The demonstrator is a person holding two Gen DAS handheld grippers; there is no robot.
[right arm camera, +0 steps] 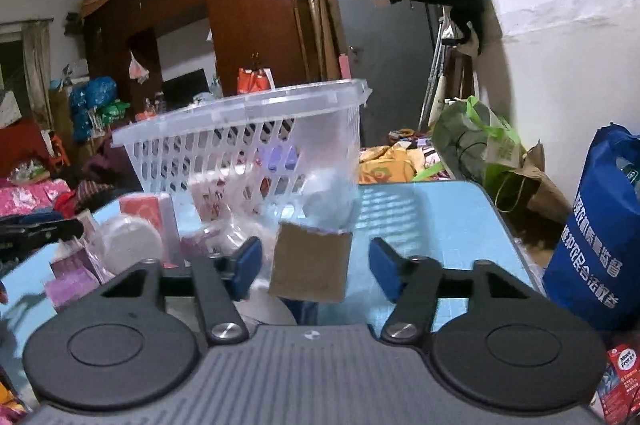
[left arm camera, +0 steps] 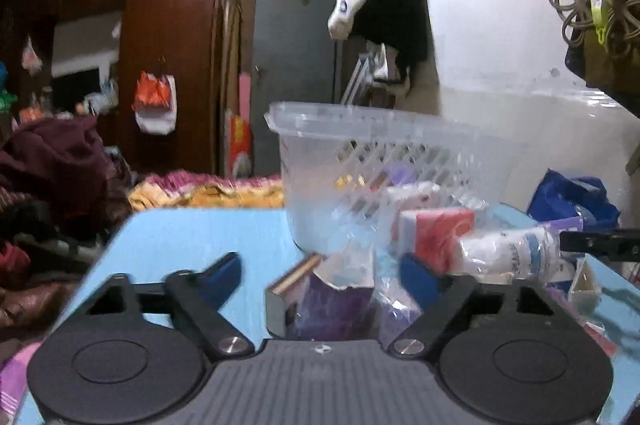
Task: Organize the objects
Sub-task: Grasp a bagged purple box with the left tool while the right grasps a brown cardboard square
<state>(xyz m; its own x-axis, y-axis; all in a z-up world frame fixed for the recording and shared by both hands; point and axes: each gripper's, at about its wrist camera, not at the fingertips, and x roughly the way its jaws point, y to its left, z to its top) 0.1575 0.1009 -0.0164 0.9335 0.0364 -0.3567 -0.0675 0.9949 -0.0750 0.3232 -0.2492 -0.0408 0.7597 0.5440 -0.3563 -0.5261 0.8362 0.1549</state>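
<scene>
Take the clear slatted basket (left arm camera: 360, 161) as your landmark: it stands on the light blue table (left arm camera: 192, 241), and a few packets show dimly through its walls. Your left gripper (left arm camera: 320, 275) sits in front of the basket with its blue-padded fingers (left arm camera: 224, 275) spread apart, pressing on nothing; a torn purple box (left arm camera: 332, 305) lies between them, near the gripper body, beside a strip of clear wrapping. To the right of that box, still in front of the basket, lie a red and white carton (left arm camera: 436, 237) and a white tub (left arm camera: 508, 249) on its side. Your right gripper (right arm camera: 314, 267) is also in front of the basket, toward its solid corner, fingers (right arm camera: 246, 263) apart, with a brown cardboard piece (right arm camera: 310, 267) standing between them; a gap shows on either side of the card, so the pads do not grip it. A blue printed bag (right arm camera: 600, 245) stands off the table's edge, well away from the basket.
</scene>
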